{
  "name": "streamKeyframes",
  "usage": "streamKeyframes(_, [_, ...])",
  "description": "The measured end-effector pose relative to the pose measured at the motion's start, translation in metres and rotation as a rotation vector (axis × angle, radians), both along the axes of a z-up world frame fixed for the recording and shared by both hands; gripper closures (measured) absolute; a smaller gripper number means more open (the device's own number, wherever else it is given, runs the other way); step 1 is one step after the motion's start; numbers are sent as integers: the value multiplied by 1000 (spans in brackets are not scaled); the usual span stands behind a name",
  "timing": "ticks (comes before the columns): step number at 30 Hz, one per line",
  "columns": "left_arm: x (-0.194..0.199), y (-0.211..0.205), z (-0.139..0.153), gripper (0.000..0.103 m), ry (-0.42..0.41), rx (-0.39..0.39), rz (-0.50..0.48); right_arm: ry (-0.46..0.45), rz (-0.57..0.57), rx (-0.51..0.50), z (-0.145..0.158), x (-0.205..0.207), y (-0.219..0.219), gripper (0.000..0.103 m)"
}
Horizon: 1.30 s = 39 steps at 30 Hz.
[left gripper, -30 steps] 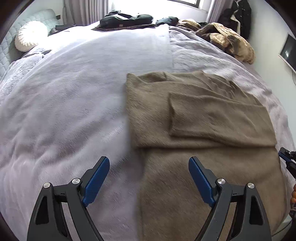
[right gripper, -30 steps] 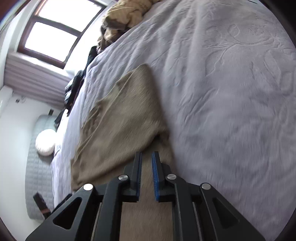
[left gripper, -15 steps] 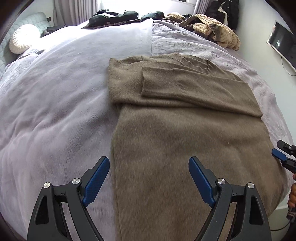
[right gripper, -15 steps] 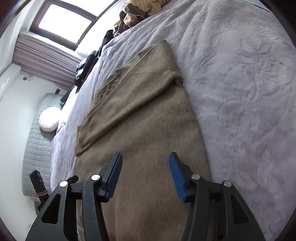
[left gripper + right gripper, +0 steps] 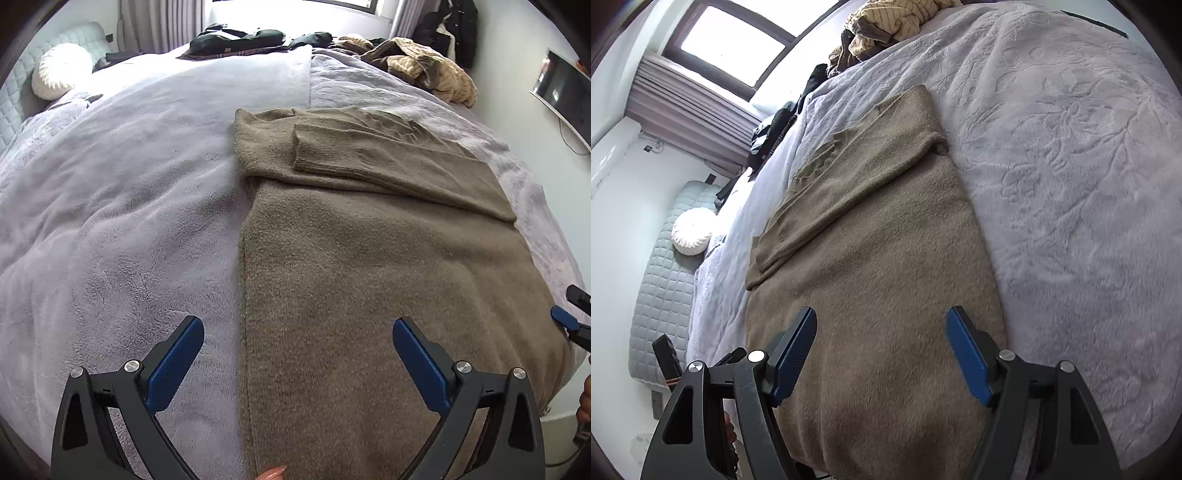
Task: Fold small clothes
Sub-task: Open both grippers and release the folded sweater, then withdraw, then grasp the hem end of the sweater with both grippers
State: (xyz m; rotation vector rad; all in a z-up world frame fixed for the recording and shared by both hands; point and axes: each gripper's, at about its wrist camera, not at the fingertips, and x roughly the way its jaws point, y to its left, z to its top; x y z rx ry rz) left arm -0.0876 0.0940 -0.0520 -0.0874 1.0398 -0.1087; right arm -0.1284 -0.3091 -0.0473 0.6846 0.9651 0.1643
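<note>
In the left wrist view a round white cushion (image 5: 61,70) sits at the upper left of the pale grey bedspread (image 5: 122,206), and the left gripper (image 5: 297,360) hangs at the bottom with its jaws opening wide, nothing pinched between them. The brown sweater (image 5: 369,266) lies flat across the centre and right, sleeves folded over its chest, a heap of tan clothes (image 5: 424,70) beyond it. At the far right edge the right gripper (image 5: 881,352) shows; in its own view its jaws are opening, empty, above the sweater's lower part.
</note>
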Motion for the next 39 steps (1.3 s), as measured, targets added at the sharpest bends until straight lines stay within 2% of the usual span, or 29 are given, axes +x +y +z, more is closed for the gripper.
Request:
streamKeyframes(5, [-4,3,0,1,3,-10,0,-5,-2,-18,2,-11,1,27])
streamKeyframes(10, [-7,4,-5,1,13,15,4,-17,-26,-27,4,-24,-9,27])
streamKeyframes(15, [-12,8,-11,1,44,-26,-12,-21,-73,-42,5,-37,-26,27])
streamKeyframes(20, [-20,13,-12,1,55,-21,-19,-15,-95,12,-4,-48,-41,27])
streamKeyframes(22, [-28,17,-8,1,53,-73,-49,-23,-72,28,-4,-52,-41,27])
streamKeyframes(25, [-44,24,-3,1,58,-192,-127,-41,-9,56,-3,-60,-39,27])
streamKeyframes(29, [-69,31,-5,1,111,-287,-220,-68,69,108,-7,-76,-37,27])
streamKeyframes(32, [-84,32,-9,1,144,-329,-259,-58,145,174,-18,-86,-33,27])
streamKeyframes(36, [-101,24,-13,1,211,-400,-330,-29,226,190,-35,-100,-25,27])
streamKeyframes(39, [-110,9,-24,1,266,-373,-365,-14,264,198,-46,-106,-21,27])
